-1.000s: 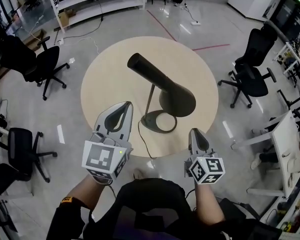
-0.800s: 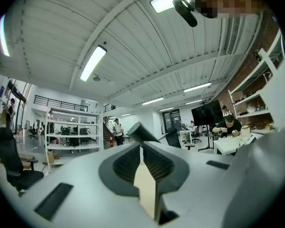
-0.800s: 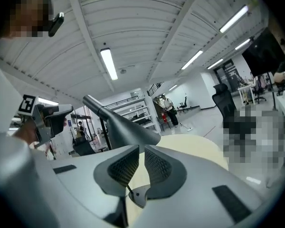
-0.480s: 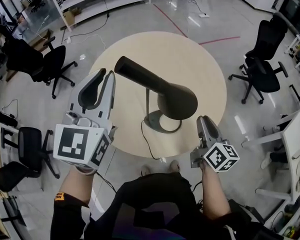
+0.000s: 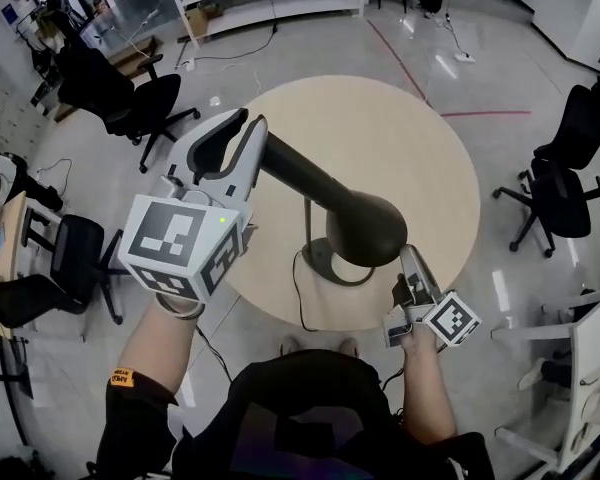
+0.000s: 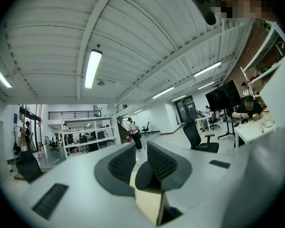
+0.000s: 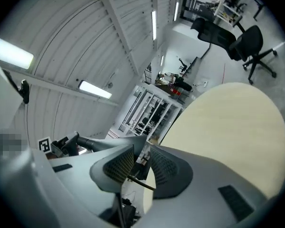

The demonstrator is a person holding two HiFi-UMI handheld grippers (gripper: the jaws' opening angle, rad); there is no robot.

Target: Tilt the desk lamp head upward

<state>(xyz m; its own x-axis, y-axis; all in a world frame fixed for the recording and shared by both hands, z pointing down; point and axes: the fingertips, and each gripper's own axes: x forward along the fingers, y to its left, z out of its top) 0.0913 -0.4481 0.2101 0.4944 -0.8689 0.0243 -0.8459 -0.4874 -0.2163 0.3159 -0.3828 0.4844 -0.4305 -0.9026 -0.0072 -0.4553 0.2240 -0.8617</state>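
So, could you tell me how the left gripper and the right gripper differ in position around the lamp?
The left gripper is held high, the right gripper low by the table edge. The left gripper is at the narrow end of the lamp head, the right gripper beside its wide end. Both are open.

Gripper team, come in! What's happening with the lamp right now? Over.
Left gripper open, jaws astride the narrow end of the lamp head. Right gripper open, near the lamp base. Nothing blocking the lamp head.
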